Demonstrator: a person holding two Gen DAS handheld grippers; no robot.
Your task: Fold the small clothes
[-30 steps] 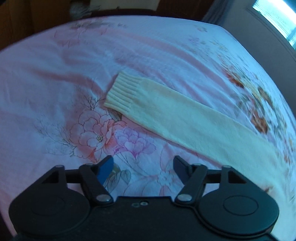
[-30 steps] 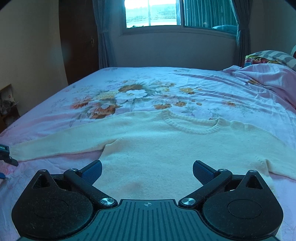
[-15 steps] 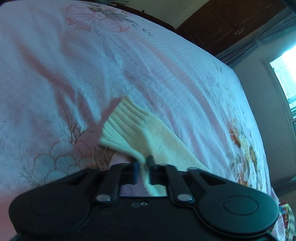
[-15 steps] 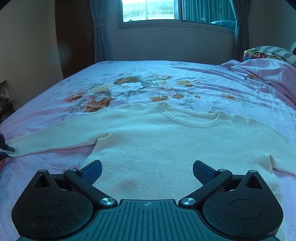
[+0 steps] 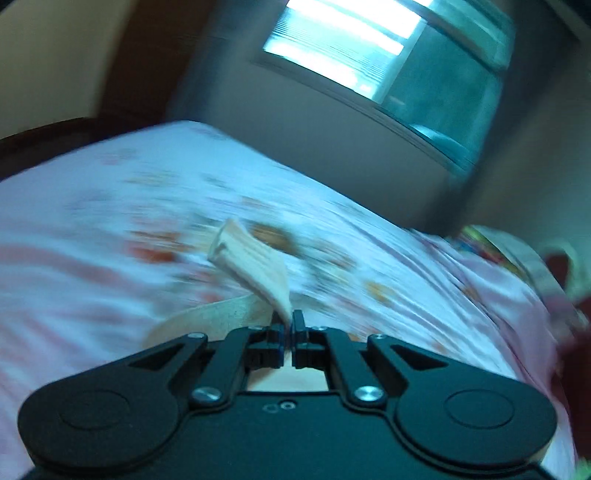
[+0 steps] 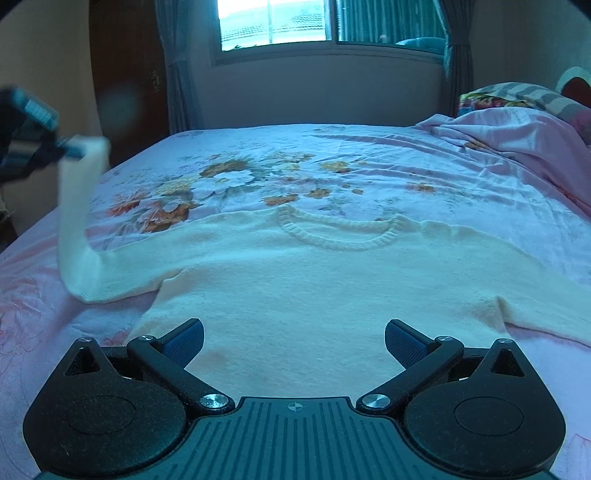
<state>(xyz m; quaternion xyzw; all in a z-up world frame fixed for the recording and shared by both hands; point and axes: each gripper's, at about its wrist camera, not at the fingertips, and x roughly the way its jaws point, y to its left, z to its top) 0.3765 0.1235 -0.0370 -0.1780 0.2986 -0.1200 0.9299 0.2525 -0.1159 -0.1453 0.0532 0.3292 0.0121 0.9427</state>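
A cream knit sweater [image 6: 295,288] lies flat on the floral bedsheet [image 6: 369,166], neckline toward the window. Its left sleeve [image 6: 75,206] is lifted off the bed and hangs from my left gripper [image 6: 72,149], seen at the left edge of the right wrist view. In the blurred left wrist view my left gripper [image 5: 289,323] is shut on the sleeve cuff [image 5: 255,266], which sticks up past the fingertips. My right gripper [image 6: 293,341] is open above the sweater's lower body, with nothing between its fingers.
A pink blanket [image 6: 517,129] and pillows [image 6: 524,96] are heaped at the right of the bed. A window [image 6: 325,22] with curtains sits on the far wall. A dark wooden door [image 6: 125,81] stands at the left.
My left gripper closed on the sleeve cuff, then lifted it off the bed and swung toward the sweater body. My right gripper edged closer to the sweater and stays open.
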